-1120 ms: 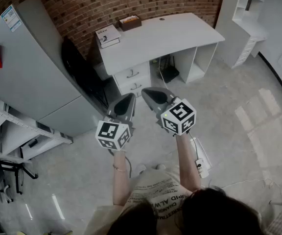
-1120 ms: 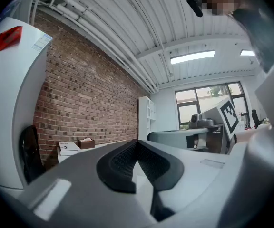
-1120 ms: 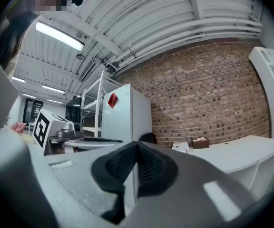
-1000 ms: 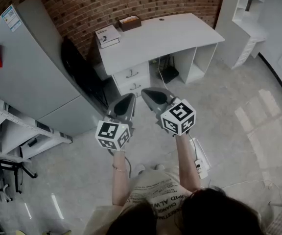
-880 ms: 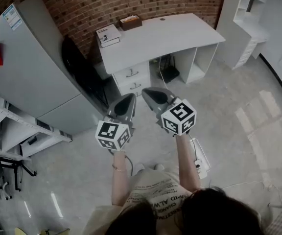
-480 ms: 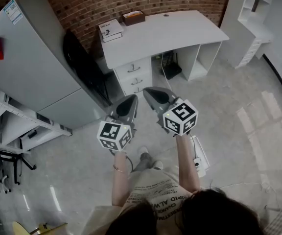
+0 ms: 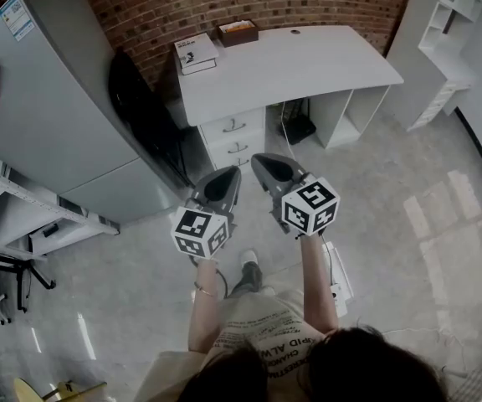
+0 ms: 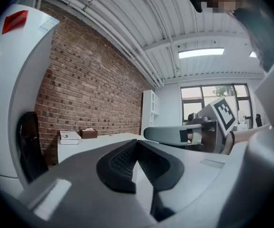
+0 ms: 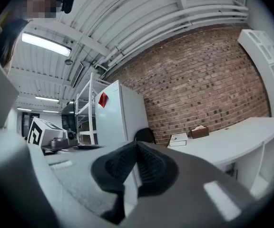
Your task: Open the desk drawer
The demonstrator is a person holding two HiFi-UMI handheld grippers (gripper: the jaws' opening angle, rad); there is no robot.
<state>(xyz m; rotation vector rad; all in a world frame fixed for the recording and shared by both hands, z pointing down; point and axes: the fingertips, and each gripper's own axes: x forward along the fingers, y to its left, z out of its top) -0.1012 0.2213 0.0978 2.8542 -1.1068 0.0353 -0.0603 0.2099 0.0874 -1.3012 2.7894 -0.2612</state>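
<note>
- Right, the grey left tool (image 7: 227, 177) has its dark ribbed jaws pressed together on nothing, held in the air above the polished grey floor (image 7: 408, 224).
- And the grey right tool (image 7: 263, 162) sits just beside it, jaws likewise closed and empty.
- Beyond both tips, well apart from them, the white bench drawers (image 7: 235, 137) stand stacked under the left end of the white bench (image 7: 308, 61), fronts flush, small handles showing.
- On top, near the red brick wall (image 7: 141, 7): a white book (image 7: 197, 53) and a small brown box (image 7: 238, 32).
- Far left, a tall grey cabinet (image 7: 57, 115).
</note>
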